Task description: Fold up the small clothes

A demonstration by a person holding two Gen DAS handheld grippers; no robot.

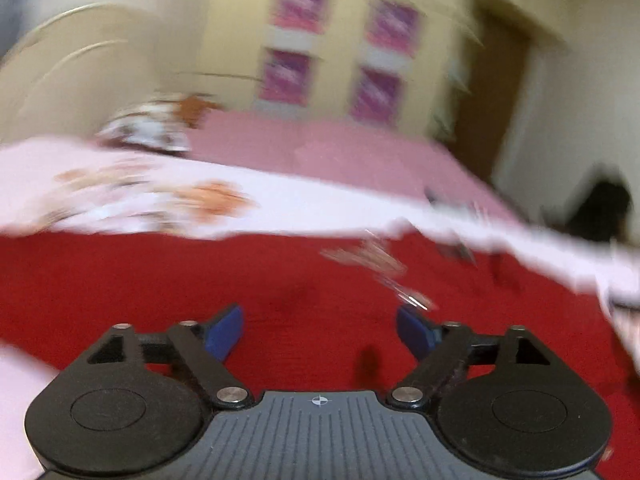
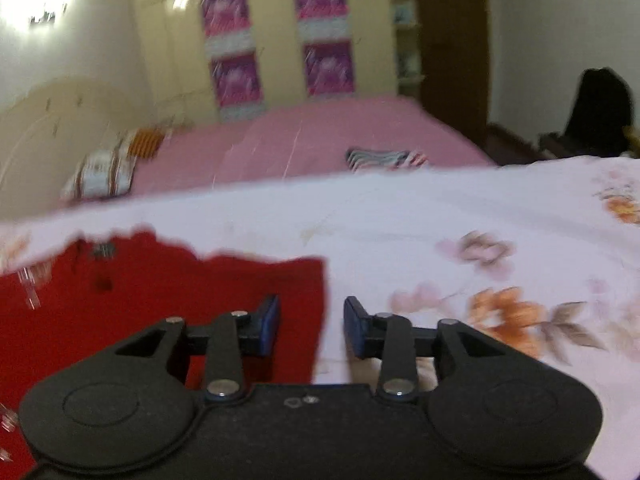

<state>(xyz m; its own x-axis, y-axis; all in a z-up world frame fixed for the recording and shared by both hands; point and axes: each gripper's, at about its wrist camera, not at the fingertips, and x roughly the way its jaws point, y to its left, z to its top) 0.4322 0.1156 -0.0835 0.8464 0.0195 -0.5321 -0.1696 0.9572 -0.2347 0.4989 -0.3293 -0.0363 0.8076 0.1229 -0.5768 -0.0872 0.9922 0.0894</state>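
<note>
A red garment (image 1: 200, 280) lies flat on a white floral bedsheet (image 1: 280, 208); it also shows in the right wrist view (image 2: 160, 300), where its right edge runs down between the fingers. My left gripper (image 1: 320, 332) is open and empty, hovering low over the red cloth. My right gripper (image 2: 311, 326) is open and empty, straddling the garment's right edge, with the left finger over red cloth and the right finger over the floral sheet (image 2: 480, 240). Both views are motion-blurred.
A pink bedspread (image 2: 320, 140) covers the far bed, with a patterned pillow (image 2: 104, 176) at its left and a striped folded cloth (image 2: 384, 158) on it. A cream wardrobe with purple panels (image 2: 276, 40) stands behind. A dark figure (image 2: 600, 108) is at the far right.
</note>
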